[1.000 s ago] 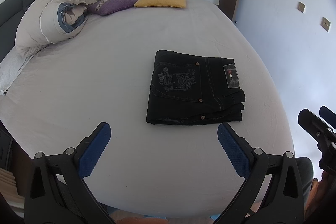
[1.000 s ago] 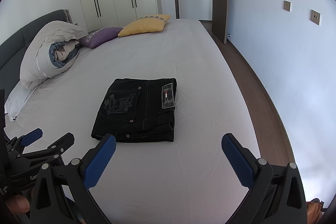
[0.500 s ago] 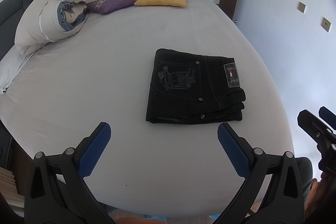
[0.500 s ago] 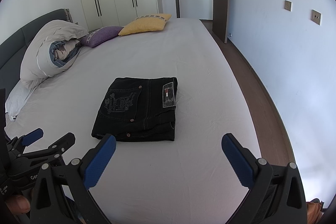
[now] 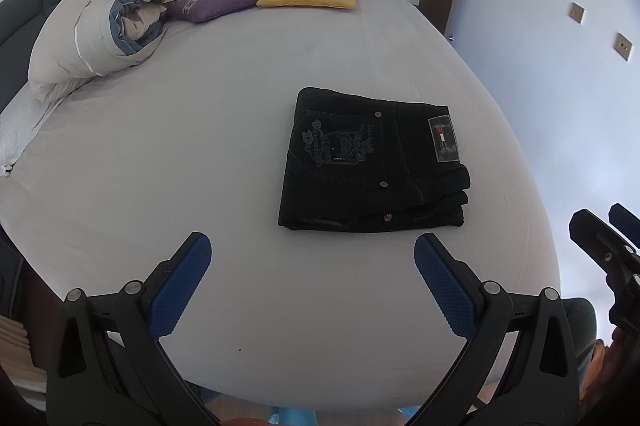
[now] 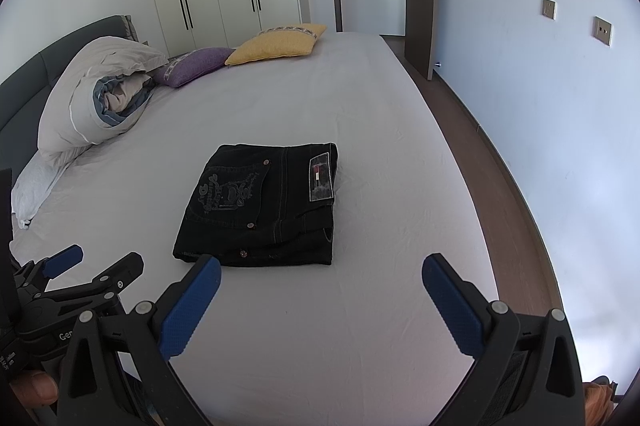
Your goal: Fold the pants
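Black denim pants [image 5: 372, 162] lie folded ahead of your spread, empty grippers, left gripper [image 5: 312, 266] and right gripper [image 6: 320, 290]; long axis crosswise, right slightly nearer.

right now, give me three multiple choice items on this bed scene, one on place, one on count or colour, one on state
1. Where do the black folded denim pants lie?
A. on the pale bed sheet, apart from the cushions
B. on the brown floor
C. under the rolled duvet

2. Which small cushions lie at the far end of the bed?
A. two red ones
B. one purple cushion and one yellow cushion
C. three green ones

3. How are the left gripper and right gripper?
A. both shut on the pants
B. one shut on a cushion
C. both open, holding nothing

Answers: 1 A, the pants rest mid-sheet, alone. 2 B, both colours show side by side. 3 C, each pair of blue pads stands wide apart, short of the pants.
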Tool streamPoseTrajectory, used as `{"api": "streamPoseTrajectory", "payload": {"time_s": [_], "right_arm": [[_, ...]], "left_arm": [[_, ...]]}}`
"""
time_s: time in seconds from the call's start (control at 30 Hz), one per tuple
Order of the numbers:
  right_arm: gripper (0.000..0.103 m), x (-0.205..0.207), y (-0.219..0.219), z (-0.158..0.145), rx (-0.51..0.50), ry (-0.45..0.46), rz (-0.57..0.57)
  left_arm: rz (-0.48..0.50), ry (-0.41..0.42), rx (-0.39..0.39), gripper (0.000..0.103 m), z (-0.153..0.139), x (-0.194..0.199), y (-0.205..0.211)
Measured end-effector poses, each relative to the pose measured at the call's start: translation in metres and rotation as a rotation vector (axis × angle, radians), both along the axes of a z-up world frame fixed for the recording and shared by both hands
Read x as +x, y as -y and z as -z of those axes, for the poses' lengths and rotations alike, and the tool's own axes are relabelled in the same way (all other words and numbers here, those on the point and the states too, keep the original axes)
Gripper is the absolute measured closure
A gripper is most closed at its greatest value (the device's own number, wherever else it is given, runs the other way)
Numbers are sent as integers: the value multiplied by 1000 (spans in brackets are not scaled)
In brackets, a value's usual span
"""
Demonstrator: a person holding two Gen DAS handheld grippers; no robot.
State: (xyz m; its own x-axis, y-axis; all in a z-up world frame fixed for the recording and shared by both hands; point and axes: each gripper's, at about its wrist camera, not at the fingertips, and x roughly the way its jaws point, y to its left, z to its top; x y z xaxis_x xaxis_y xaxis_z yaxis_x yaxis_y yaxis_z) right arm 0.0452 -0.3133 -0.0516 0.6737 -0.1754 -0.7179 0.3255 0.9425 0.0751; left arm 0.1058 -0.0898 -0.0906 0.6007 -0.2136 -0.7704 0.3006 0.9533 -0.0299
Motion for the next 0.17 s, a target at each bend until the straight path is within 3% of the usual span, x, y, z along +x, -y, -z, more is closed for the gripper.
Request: {"api": "streamPoseTrajectory", "payload": {"time_s": [0.17], "right_arm": [[0, -1, 2, 3, 1, -2, 5]], "left_arm": [[-5, 10, 11, 0, 0, -1, -1]]}}
